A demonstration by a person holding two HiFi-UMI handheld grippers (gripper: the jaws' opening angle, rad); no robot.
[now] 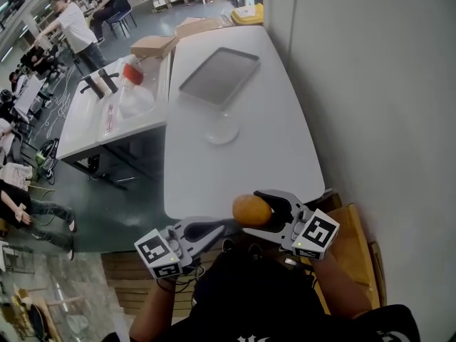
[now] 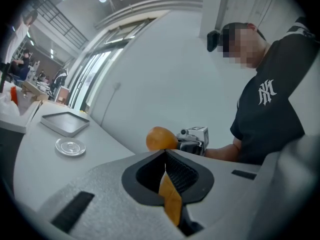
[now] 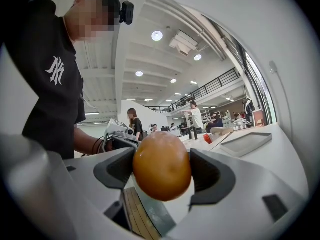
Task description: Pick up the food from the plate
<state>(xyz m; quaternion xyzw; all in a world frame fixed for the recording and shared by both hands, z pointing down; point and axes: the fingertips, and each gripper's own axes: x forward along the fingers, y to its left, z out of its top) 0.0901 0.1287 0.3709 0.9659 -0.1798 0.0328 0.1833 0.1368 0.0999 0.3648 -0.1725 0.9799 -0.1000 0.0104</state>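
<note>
One piece of food (image 1: 251, 210), round and orange-brown, sits clamped between the jaws of the right tongs (image 3: 161, 168), one pad pressing each side. It hangs in the air over the near edge of the white surface (image 1: 285, 141), close to the person's chest. The plate (image 1: 222, 131) (a small clear saucer) lies well apart from it, farther up the surface and just short of the grey tray (image 1: 219, 75), and looks bare. By this reading the pick-up is done. Whatever follows turns on the right tongs alone, since the food lies inside their grip and nearly round, so no long axis needs minding. The left tongs (image 2: 165, 160) hang just beside, to the left, their jaws pressed together on nothing, tips pointing toward the food.
</note>
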